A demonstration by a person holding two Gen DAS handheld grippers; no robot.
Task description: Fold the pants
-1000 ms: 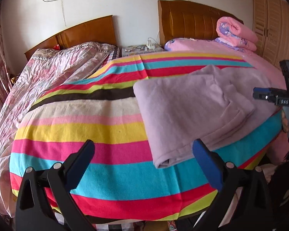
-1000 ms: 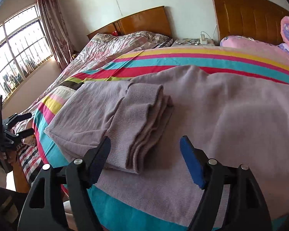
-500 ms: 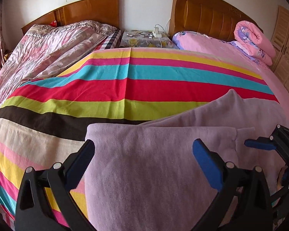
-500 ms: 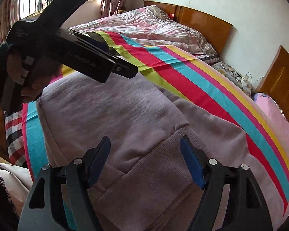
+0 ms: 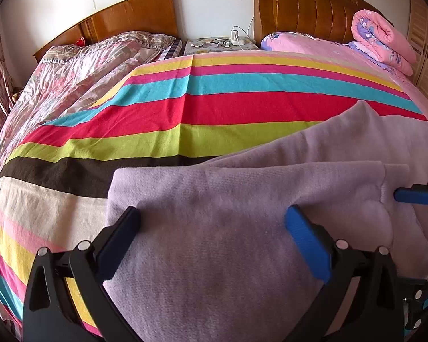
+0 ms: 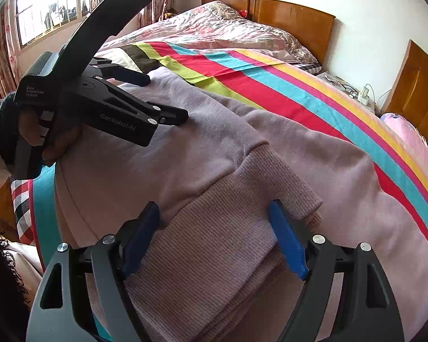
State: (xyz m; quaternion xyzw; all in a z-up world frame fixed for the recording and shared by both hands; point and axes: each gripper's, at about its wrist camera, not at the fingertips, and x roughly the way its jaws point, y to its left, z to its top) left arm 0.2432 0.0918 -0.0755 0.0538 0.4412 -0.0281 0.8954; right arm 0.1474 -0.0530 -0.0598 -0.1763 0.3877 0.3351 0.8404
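Two sets of fingers, spread over lilac pants [image 5: 214,256], gripping nothing; ribbed cuffs [image 6: 228,242] only in right view.

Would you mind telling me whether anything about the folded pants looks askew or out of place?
Slightly: the ribbed cuffs overhang the folded pants, their edges staggered rather than lined up. Nothing looks spilled or damaged.

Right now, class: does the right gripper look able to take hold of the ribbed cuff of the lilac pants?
Probably yes. The right gripper has its jaws opening on either side of the ribbed cuff, nothing lies on top, and the left gripper is off at the far fold.
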